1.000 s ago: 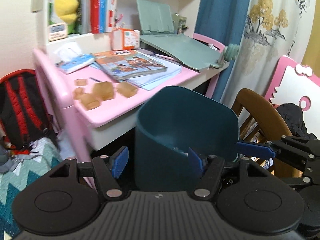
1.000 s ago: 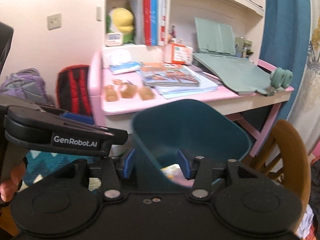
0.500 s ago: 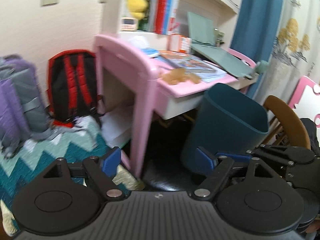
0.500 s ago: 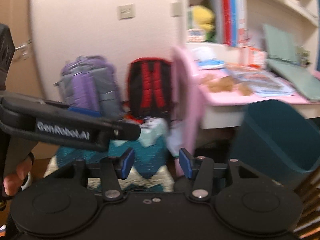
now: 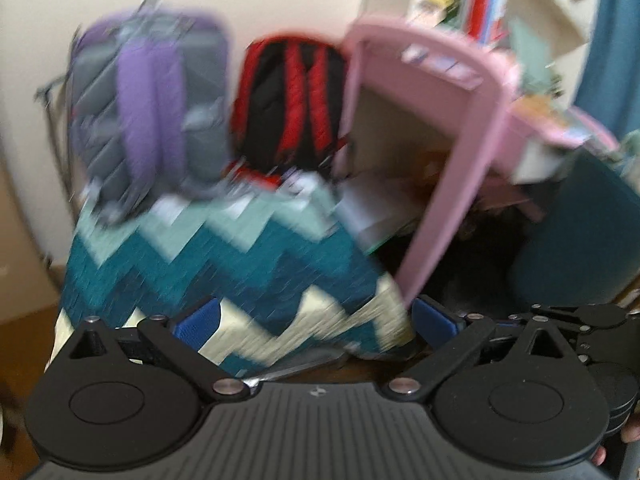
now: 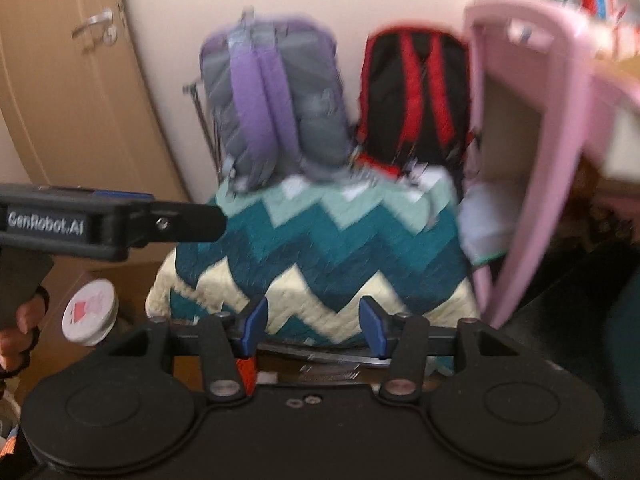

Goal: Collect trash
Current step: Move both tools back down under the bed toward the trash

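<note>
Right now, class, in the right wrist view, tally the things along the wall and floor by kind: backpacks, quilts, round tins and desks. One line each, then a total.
Backpacks: 2 (purple and grey backpack, black and red backpack)
Quilts: 1 (zigzag quilt)
Round tins: 1 (white round tin)
Desks: 1 (pink desk)
Total: 5

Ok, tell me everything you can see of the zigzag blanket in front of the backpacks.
The blanket looks quilted, with chevron bands: pale mint at the top, teal through the middle, cream and teal at the near edge. It is draped over something low and hidden, sloping down toward the cameras. The purple backpack and the red-and-black backpack rest at its far end, against the wall. The pink desk leg stands close on its right. Motion blur hides the stitching and any contact there.
</note>
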